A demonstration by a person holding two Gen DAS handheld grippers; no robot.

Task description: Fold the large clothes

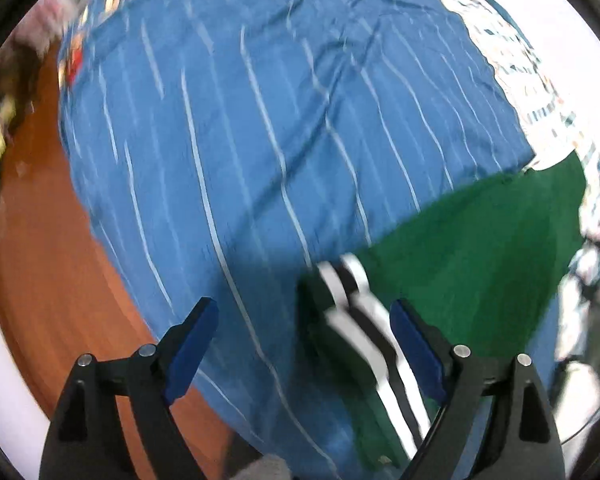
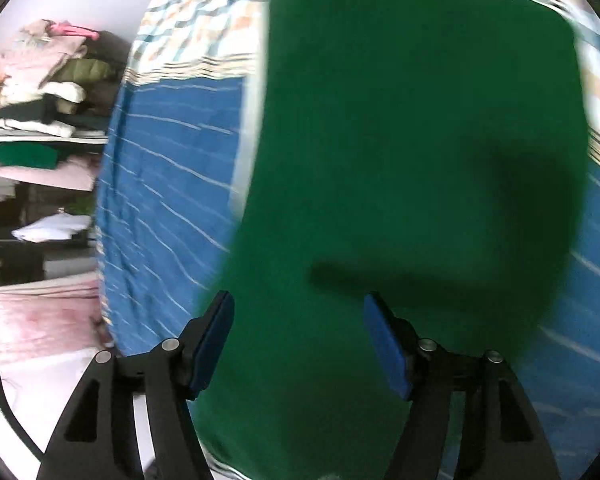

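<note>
Both grippers stand wide apart at the jaws with nothing between them. Nearest in the left wrist view, the left gripper (image 1: 304,312) hangs above the bed, its blue pads (image 1: 190,350) spread on black arms. Between and just past the pads lies the edge of a green garment (image 1: 472,264), where a band of black and white stripes (image 1: 374,336) runs down toward the camera. Beyond that, a blue bedsheet (image 1: 260,120) with thin pale lines covers the bed, wrinkled in places. To the left of the bed shows a reddish-brown floor (image 1: 48,272). At the far right edge of the sheet a checked cloth (image 1: 512,60) borders the blue.

In the right wrist view, the right gripper (image 2: 298,304) hovers over the green garment (image 2: 412,140), which lies spread flat on the blue bedsheet (image 2: 172,168) and fills most of the view; the picture is blurred, so folds cannot be told. A dark shadow (image 2: 440,252) falls on the cloth just ahead of the pads. Farther off, the checked cloth (image 2: 204,36) lies at the head of the bed. Far left, shelves (image 2: 44,120) hold stacked folded clothes
</note>
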